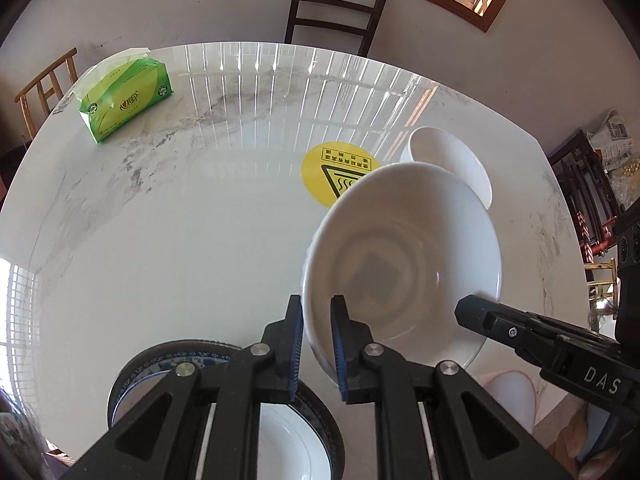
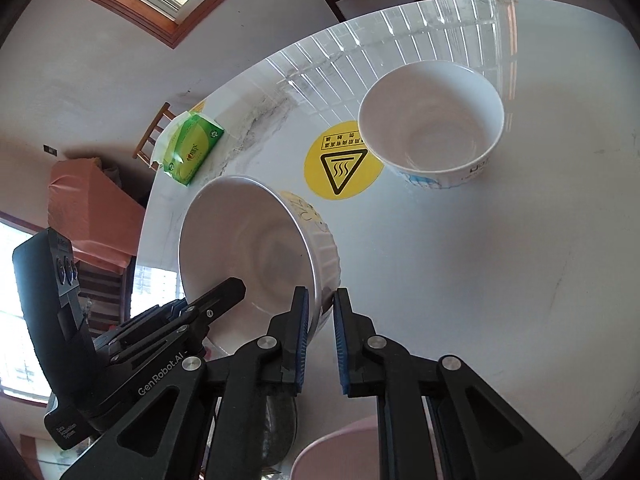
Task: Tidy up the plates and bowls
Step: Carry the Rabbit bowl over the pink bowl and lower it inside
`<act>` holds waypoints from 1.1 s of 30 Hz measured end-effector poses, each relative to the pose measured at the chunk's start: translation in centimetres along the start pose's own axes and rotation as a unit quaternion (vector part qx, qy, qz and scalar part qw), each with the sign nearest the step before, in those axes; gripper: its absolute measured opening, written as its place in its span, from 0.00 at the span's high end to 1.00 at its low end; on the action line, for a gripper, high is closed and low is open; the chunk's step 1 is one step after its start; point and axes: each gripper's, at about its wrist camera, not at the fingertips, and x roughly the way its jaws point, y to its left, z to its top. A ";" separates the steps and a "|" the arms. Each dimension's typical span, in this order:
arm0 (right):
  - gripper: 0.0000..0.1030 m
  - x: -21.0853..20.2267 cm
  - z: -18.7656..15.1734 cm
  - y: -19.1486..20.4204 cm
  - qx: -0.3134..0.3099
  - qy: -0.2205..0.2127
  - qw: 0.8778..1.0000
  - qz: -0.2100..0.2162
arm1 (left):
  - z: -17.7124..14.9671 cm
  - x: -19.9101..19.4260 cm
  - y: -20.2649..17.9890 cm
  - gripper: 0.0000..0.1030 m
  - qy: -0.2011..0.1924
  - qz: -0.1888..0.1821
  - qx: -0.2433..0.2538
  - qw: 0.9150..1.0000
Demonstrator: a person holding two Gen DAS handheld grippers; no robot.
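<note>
bowls: I count two white ones, the held bowl (image 1: 400, 256) and the far bowl (image 2: 432, 128) | plates: one blue-rimmed plate (image 1: 132, 376) | tissue packs: one green tissue pack (image 1: 126, 98) | yellow stickers: one sticker (image 2: 340, 160) | chairs: two, a dark chair (image 1: 336, 12) and a light chair (image 1: 48, 84)
</note>
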 end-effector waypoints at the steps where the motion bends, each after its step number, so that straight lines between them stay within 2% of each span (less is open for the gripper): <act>1: 0.87 -0.6 -0.6 -0.1 -0.001 0.000 1.000 0.002 | -0.5 -0.5 -0.3 0.86 0.000 -0.006 0.000 1.000; 11: 0.87 -7.5 -7.0 -1.8 -0.023 -0.017 0.999 0.015 | -6.6 -5.8 -5.3 0.84 -0.016 -0.032 0.041 0.999; 17: 0.87 -10.3 -10.0 -2.5 -0.032 -0.025 0.999 0.012 | -10.1 -6.3 -7.2 0.84 -0.003 -0.044 0.055 0.998; 24: 0.87 -11.5 -12.4 -3.6 -0.037 -0.024 0.999 0.012 | -12.4 -6.9 -8.7 0.84 0.006 -0.045 0.065 0.997; 33: 0.87 -11.1 -13.4 -4.8 -0.032 -0.016 0.999 0.008 | -13.7 -6.2 -9.7 0.84 0.020 -0.038 0.070 0.997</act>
